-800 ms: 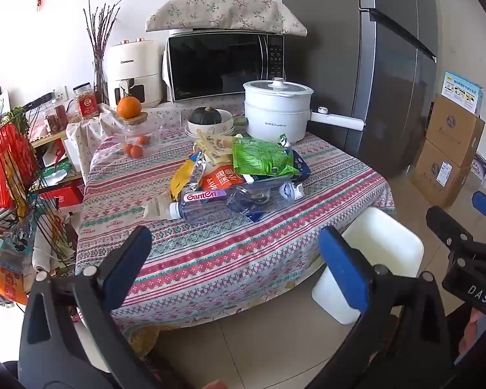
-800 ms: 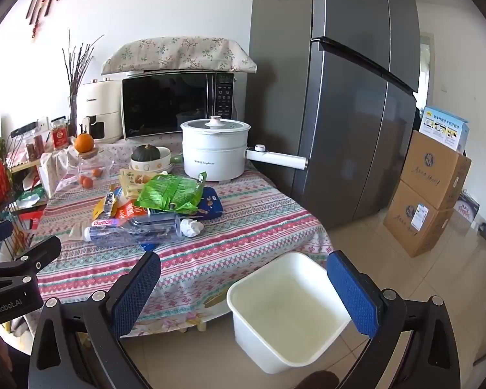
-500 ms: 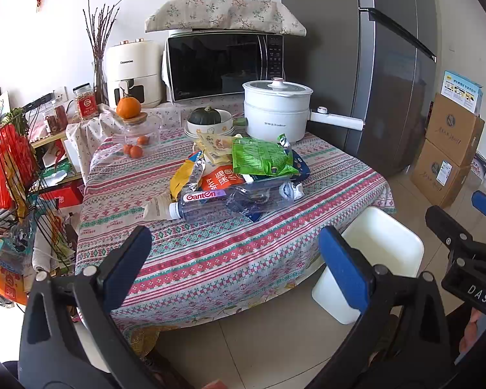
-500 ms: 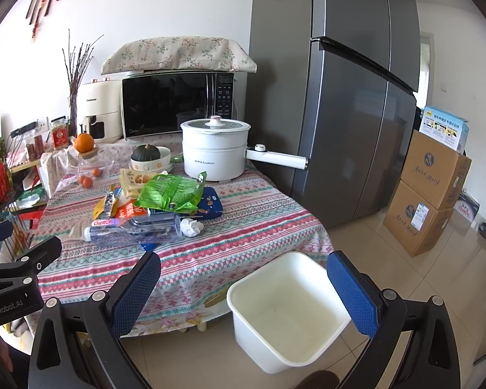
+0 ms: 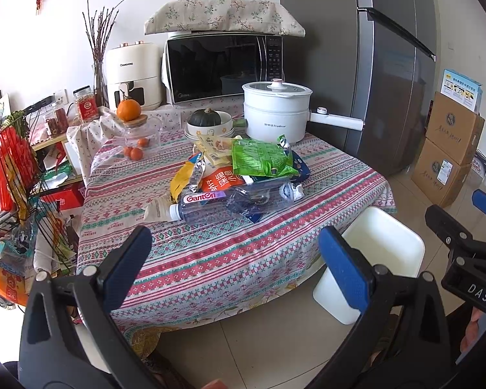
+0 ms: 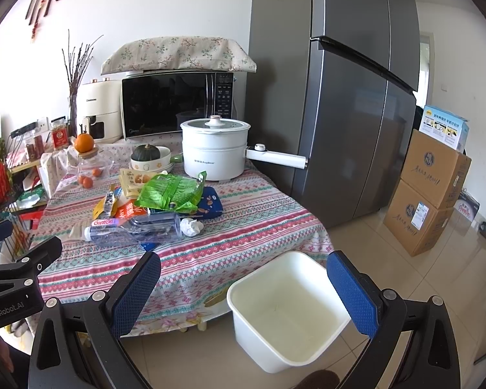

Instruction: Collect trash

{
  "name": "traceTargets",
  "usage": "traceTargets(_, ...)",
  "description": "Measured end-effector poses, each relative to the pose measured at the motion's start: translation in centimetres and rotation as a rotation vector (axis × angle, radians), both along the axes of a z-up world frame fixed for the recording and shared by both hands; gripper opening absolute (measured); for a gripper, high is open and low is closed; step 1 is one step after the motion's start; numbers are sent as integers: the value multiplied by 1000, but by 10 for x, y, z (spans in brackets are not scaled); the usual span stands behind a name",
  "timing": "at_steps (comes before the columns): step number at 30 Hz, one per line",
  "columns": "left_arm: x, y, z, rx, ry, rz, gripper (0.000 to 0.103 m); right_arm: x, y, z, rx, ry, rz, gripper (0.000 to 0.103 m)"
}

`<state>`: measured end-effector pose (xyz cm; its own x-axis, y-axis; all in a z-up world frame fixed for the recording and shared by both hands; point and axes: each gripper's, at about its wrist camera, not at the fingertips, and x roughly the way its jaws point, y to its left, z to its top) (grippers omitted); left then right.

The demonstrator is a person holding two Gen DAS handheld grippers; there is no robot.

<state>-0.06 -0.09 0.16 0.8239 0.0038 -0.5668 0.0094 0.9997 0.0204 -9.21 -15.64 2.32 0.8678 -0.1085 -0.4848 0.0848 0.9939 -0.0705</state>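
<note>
Tabletop (image 5: 324,194): covered by a woven-pattern cloth in red, teal and white stripes, draped over the edges.

Trash heap, middle of the tabletop:
- Clear plastic bottle (image 5: 230,202) (image 6: 136,228), crumpled, lying on its side, pink "Ganten" label, cap end toward the left edge.
- Green foil snack bag (image 5: 260,160) (image 6: 170,193), glossy and creased, torn open, lying on top of the pile.
- Dark blue packet (image 6: 210,207), flat, under the green bag.
- Orange-red wrapper (image 5: 218,180) and yellow foil wrapper (image 5: 181,180), crinkled, beside the bottle.
- Cream printed pouch (image 5: 214,144), at the back of the heap.
- Crumpled white tissue (image 6: 191,227), touching the bottle's base end.

White plastic bin (image 6: 288,304) (image 5: 382,253): square with rounded corners, smooth, standing on the tiled floor just beside the tabletop's near right corner.

Far edge of the tabletop: white electric pot (image 5: 277,113) with glass lid and long handle; ceramic bowl holding a dark green squash (image 5: 209,118); clear glass jar (image 5: 142,134) with an orange on its wooden lid.

Left tongs (image 5: 233,259): black frame, textured blue pads, spread wide, holding nothing, off the tabletop's near edge.

Right tongs (image 6: 243,288): same build, spread wide, empty, above the floor with the bin seen between its pads.
</note>
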Motion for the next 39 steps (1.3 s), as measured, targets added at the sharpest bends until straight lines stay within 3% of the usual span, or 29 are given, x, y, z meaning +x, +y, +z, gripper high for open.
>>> traceTargets(21,2,-1,2,25,9,-3,102,-2,-3,4,-3,-2,-21,103)
traceTargets(29,15,11,2,-138,42,-82,102,5,-2,8,-6,23,10,103)
traceTargets(35,35,32,-2,-131,51,-123,102,32,1,25,13,85,113,103)
traceTargets(39,60,55,-11,-165,132,-140,102,61,13,32,-6,152,189,103)
